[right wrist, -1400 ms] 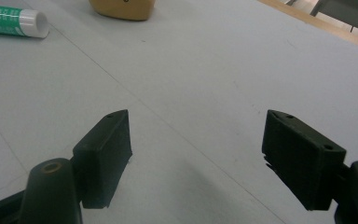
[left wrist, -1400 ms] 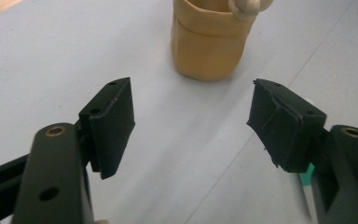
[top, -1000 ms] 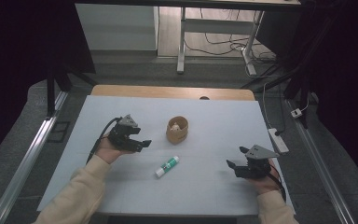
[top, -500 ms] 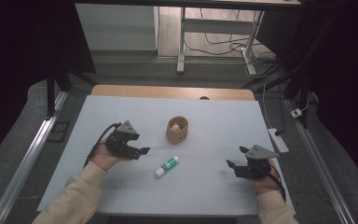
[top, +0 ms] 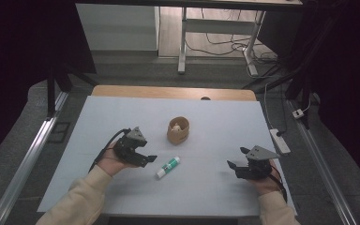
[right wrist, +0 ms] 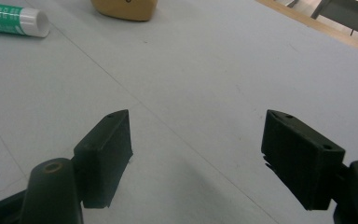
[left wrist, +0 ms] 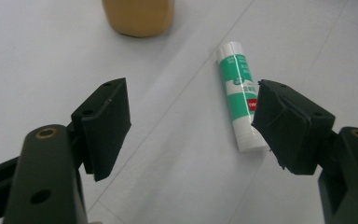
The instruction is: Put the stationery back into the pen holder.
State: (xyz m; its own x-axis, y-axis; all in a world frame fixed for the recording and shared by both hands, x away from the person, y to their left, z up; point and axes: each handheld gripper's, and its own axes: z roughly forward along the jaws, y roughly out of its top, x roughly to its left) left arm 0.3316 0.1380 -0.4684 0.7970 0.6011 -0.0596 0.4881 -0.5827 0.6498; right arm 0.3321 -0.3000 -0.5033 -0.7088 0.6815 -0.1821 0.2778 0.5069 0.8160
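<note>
Here left tongs (left wrist: 191, 126) apart, glue stick (left wrist: 240, 95) beside one pad; right tongs (right wrist: 196, 158) apart, empty.

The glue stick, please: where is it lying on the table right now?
In the high view the glue stick lies flat near the table's middle, just right of the open left claw and in front of the small wooden cup.

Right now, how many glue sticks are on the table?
1. The glue stick lies flat just in front of the left gripper, on the near side of the wooden cup.
</note>
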